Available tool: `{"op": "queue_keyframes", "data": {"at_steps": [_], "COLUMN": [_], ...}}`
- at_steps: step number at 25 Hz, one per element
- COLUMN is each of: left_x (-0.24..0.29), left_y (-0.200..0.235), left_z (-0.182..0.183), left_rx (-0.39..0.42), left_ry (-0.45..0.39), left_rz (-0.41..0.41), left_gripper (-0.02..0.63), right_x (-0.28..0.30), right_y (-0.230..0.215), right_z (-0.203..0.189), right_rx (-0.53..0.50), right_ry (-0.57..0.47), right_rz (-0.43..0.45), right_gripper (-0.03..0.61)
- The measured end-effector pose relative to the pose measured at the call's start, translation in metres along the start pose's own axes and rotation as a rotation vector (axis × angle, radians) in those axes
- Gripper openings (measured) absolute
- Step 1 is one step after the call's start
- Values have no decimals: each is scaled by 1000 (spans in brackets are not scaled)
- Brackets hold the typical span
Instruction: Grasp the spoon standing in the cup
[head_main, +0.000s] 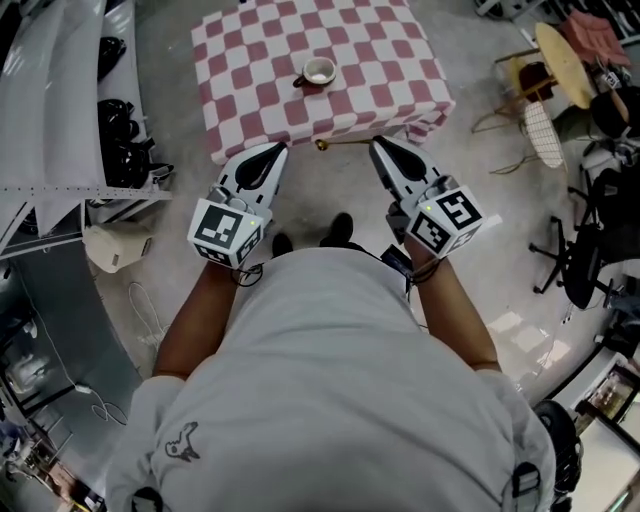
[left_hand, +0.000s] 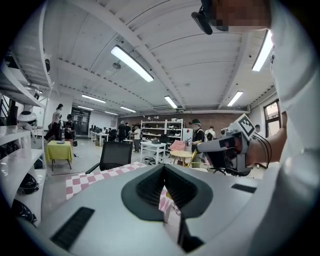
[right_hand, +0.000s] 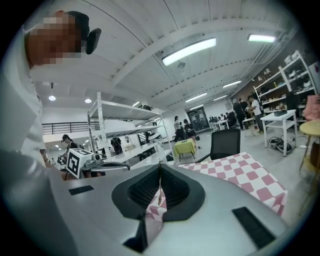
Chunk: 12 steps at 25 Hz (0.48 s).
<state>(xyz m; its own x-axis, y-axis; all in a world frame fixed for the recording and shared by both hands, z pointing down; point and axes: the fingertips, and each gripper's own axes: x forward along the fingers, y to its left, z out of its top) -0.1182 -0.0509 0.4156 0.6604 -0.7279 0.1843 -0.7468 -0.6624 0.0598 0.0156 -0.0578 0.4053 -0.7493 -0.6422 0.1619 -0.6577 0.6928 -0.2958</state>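
A small cup (head_main: 319, 71) with a white inside stands on the pink-and-white checked table (head_main: 250, 60), with no spoon showing in it. A thin gold spoon (head_main: 345, 144) is held level in the air just off the table's near edge. My right gripper (head_main: 378, 146) is shut on its handle end, and the bowl points left. In the right gripper view the spoon (right_hand: 158, 199) shows as a thin sliver between the shut jaws of that gripper (right_hand: 160, 175). My left gripper (head_main: 276, 150) hangs beside it, shut and holding nothing; in its own view the left gripper (left_hand: 164, 172) points at the cloth.
Grey shelving (head_main: 60, 120) with dark objects runs along the left. At the right stand a round yellow table (head_main: 565, 60), wire chairs and a black office chair (head_main: 580, 260). Bare concrete floor surrounds the table. People and shelves are far off in the gripper views.
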Motion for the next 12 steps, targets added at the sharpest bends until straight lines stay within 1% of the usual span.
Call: {"op": "queue_keyframes", "data": {"at_steps": [6, 10, 12], "left_x": [-49, -78, -90], "left_y": [11, 10, 12], "left_z": [-10, -17, -17], "left_rx": [4, 5, -21], "left_ry": [-7, -11, -22], "left_rz": [-61, -103, -115], "left_gripper": [11, 11, 11], "right_x": [7, 4, 3], "right_y": [57, 91, 106], "right_z": [-11, -20, -21], "right_rx": [-3, -5, -10], "right_ry": [-25, -36, -44], "right_rz": [-35, -56, -68], "right_gripper": [34, 34, 34]}}
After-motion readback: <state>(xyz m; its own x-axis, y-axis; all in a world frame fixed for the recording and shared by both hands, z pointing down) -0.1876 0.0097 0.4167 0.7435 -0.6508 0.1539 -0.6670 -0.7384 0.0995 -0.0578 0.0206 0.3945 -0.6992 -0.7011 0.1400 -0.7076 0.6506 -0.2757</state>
